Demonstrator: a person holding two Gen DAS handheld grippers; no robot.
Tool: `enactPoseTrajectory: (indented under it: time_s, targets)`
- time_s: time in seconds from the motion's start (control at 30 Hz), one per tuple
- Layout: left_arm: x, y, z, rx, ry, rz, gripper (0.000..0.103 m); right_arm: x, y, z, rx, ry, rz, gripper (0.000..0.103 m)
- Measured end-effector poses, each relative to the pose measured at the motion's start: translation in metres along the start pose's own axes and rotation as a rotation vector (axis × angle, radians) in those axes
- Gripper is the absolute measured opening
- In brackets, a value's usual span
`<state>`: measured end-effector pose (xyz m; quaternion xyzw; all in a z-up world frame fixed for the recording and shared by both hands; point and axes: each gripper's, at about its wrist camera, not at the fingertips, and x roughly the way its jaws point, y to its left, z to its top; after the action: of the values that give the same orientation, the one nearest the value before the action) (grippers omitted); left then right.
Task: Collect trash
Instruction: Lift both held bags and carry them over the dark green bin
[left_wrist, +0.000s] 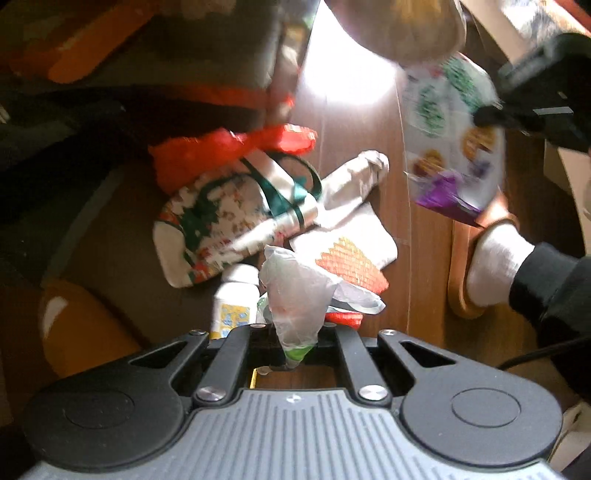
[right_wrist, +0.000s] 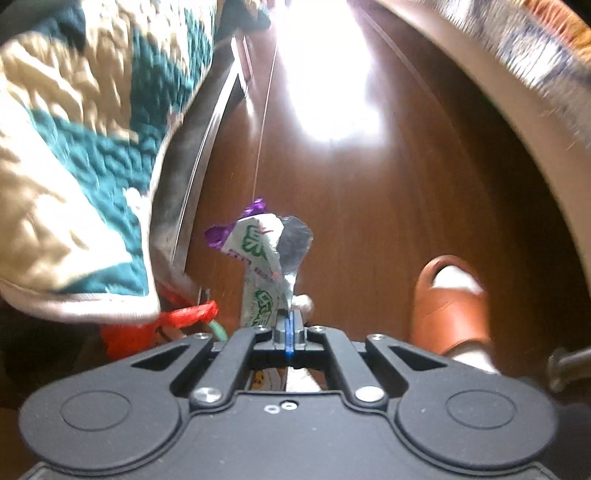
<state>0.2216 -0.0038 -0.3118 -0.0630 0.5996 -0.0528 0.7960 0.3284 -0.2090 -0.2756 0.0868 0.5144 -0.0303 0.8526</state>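
Observation:
In the left wrist view my left gripper (left_wrist: 293, 350) is shut on a crumpled clear plastic bag (left_wrist: 295, 295) with a green scrap at the pinch, held above the wooden floor (left_wrist: 354, 122). At the upper right, my right gripper (left_wrist: 491, 114) is shut on a white snack wrapper (left_wrist: 450, 125) with green print and a purple end. The right wrist view shows that gripper (right_wrist: 290, 325) with its blue pads pressed together on the wrapper (right_wrist: 262, 254), which hangs above the floor (right_wrist: 369, 221).
On the floor lie a floral bag with green handles (left_wrist: 229, 218), a red plastic bag (left_wrist: 229, 147), a white packet with an orange pattern (left_wrist: 351, 254) and a white bottle (left_wrist: 236, 299). A person's foot in an orange slipper (left_wrist: 491, 258) (right_wrist: 450, 306) stands at right. A teal-and-beige quilt (right_wrist: 85, 166) hangs at left.

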Motion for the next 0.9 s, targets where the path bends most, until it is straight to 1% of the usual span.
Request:
enactPoseTrajectory:
  time_s: [0.17,0.27,0.37,0.53,0.67,0.83,0.9]
  targets:
    - [-0.04,0.014,0.011,-0.032,-0.084,-0.006,0.006,-0.044,-0.01,0.017,0.002,-0.086,0.008,0.0]
    - [-0.068,0.019,0.017,-0.038,-0.147,-0.006,0.006,-0.078,-0.015,0.026,-0.01,-0.147,0.043,0.0]
    - [-0.098,0.026,0.026,-0.064,-0.21,-0.027,0.006,-0.107,-0.011,0.03,-0.051,-0.222,0.08,0.0]
    - [-0.15,0.028,0.043,-0.05,-0.325,-0.042,0.006,-0.169,-0.005,0.044,-0.139,-0.364,0.125,0.0]
    - [-0.199,0.023,0.061,-0.024,-0.428,-0.066,0.006,-0.222,-0.001,0.062,-0.176,-0.478,0.164,0.0]
    - [-0.259,0.014,0.086,0.024,-0.556,-0.078,0.006,-0.279,0.007,0.077,-0.216,-0.601,0.213,0.0]
    - [-0.285,0.009,0.095,0.053,-0.614,-0.068,0.006,-0.3,0.011,0.085,-0.232,-0.647,0.234,0.0]
